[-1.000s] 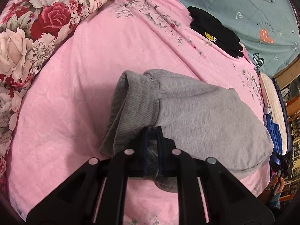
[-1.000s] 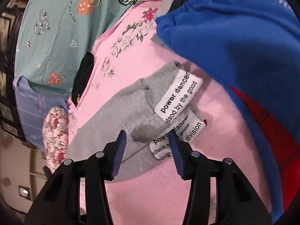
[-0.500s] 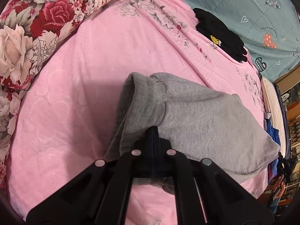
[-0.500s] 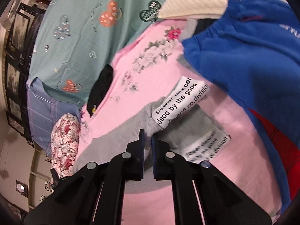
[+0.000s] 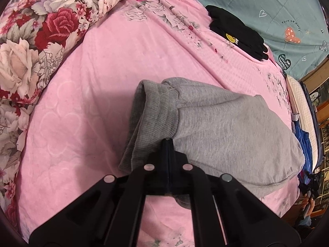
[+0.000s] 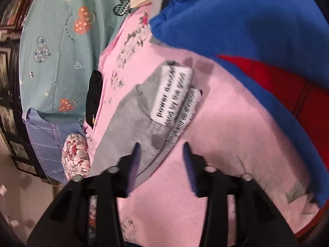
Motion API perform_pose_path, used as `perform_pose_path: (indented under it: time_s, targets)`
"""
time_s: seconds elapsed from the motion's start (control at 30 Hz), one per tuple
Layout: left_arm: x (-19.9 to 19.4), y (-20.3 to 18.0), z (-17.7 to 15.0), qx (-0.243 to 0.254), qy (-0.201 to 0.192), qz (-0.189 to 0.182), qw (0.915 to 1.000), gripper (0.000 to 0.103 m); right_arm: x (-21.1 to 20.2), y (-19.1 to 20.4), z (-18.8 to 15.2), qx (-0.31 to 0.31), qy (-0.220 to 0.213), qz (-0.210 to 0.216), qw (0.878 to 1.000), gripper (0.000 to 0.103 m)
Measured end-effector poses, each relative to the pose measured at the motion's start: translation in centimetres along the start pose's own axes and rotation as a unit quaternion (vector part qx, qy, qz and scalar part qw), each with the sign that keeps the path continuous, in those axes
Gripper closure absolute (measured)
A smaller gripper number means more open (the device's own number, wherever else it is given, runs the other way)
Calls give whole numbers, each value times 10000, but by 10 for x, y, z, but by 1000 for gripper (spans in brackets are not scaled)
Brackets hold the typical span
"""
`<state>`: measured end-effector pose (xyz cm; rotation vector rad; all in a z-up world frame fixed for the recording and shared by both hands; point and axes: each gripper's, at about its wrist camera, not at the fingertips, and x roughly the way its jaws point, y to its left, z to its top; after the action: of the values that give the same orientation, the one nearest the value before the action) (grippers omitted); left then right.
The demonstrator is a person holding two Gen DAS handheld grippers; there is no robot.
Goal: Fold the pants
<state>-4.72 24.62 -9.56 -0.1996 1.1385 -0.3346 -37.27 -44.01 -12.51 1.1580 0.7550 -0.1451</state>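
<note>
Lengthwise, grey pants [image 5: 226, 127] stretch rightward, left gripper [image 5: 168, 144] pressed together beside cuff; right gripper [image 6: 161, 146] opening, empty.

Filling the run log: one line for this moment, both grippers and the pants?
left gripper: shut on grey pants at ribbed cuff | right gripper: opening, clear of fabric, above the white printed label | pants: folded, on pink bedsheet
</note>
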Motion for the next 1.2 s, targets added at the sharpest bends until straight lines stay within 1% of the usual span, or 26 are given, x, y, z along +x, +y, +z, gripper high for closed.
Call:
perform_pose_path:
  time_s: [0.07, 0.17, 0.27, 0.33, 0.37, 0.4, 0.43, 0.47, 0.5, 0.53, 0.57, 0.63, 0.7, 0.73, 0.77, 0.8, 0.83, 0.87, 0.9, 0.93, 0.97, 1.0, 1.03, 1.07, 1.13, 1.2]
  targets:
    - [1, -1, -2, -6, -15, 61, 10000, 100, 3, 8, 1, -131, 45, 3, 9999, 51]
    - [2, 2, -1, -133, 3, 38, 9999, 100, 19, 9, 5, -173, 180, -260, 9994, 53]
    - [3, 4, 0, -210, 28, 9, 9998, 100, 34, 15, 11, -236, 209, -212, 9993, 48]
    - [2, 4, -1, -215, -1, 4, 9998, 100, 42, 17, 14, -260, 130, -157, 9995, 48]
    - [2, 5, -2, -225, -20, -3, 9997, 100, 42, 17, 15, -266, 89, -100, 9996, 53]
    - [1, 6, -3, -255, -36, -27, 9997, 100, 40, 16, 16, -267, 5, -13, 9996, 61]
    - [1, 7, -5, -277, -51, -43, 9996, 100, 35, 14, 18, -273, -102, 112, 9995, 73]
    - [0, 7, -6, -284, -69, -36, 9996, 100, 28, 14, 19, -304, -195, 262, 9990, 77]
    - [0, 5, -6, -271, -84, 2, 9996, 100, 20, 17, 18, -407, -302, 315, 9982, 80]
    - [-1, 2, -7, -208, -110, 83, 9997, 100, 13, 21, 17, -566, -385, 306, 9972, 84]
    - [-1, -2, -9, -127, -137, 175, 9997, 100, 7, 24, 15, -658, -440, 301, 9964, 86]
    - [-2, -9, -11, 44, -194, 370, 9991, 100, 2, 19, 12, -579, -450, 328, 9968, 87]
    - [-2, -12, -12, 128, -213, 458, 9986, 100, 8, 8, 9, -539, -305, 66, 9981, 87]
    - [-3, -13, -11, 112, -205, 464, 9986, 100, 12, 2, 8, -388, -236, 30, 9990, 84]
    - [-4, -13, -11, 99, -198, 468, 9987, 100, 14, -4, 7, -177, -182, 50, 9997, 74]
    - [-7, -15, -11, 124, -213, 458, 9986, 100, 14, -8, 8, -34, -195, 160, 9997, 72]
    - [-10, -19, -13, 178, -259, 453, 9985, 93, 11, -7, 9, 17, -229, 243, 9994, 63]
    - [-16, -24, -15, 251, -332, 443, 9982, 80, 8, -5, 10, 21, -257, 264, 9993, 54]
    - [-22, -31, -17, 347, -439, 434, 9975, 72, 7, -1, 10, -55, -283, 180, 9994, 51]
    - [-28, -38, -19, 446, -583, 486, 9961, 52, 8, 2, 10, -122, -266, 103, 9995, 46]
    - [-35, -49, -22, 588, -804, 566, 9934, 41, 10, 6, 10, -202, -225, 73, 9995, 43]
    - [-40, -58, -24, 721, -946, 562, 9913, 40, 13, 10, 10, -291, -190, 41, 9994, 43]
    - [-43, -70, -26, 913, -1033, 424, 9895, 38, 18, 12, 10, -372, -155, 19, 9992, 43]
    - [-43, -79, -27, 1025, -1053, 345, 9885, 38, 23, 15, 10, -443, -133, -7, 9989, 43]
    - [-39, -96, -31, 1290, -1063, 343, 9853, 38, 32, 23, 8, -656, -134, -102, 9977, 43]
    - [-29, -102, -36, 1409, -948, 224, 9852, 35, 36, 21, 7, -668, -218, -43, 9975, 52]
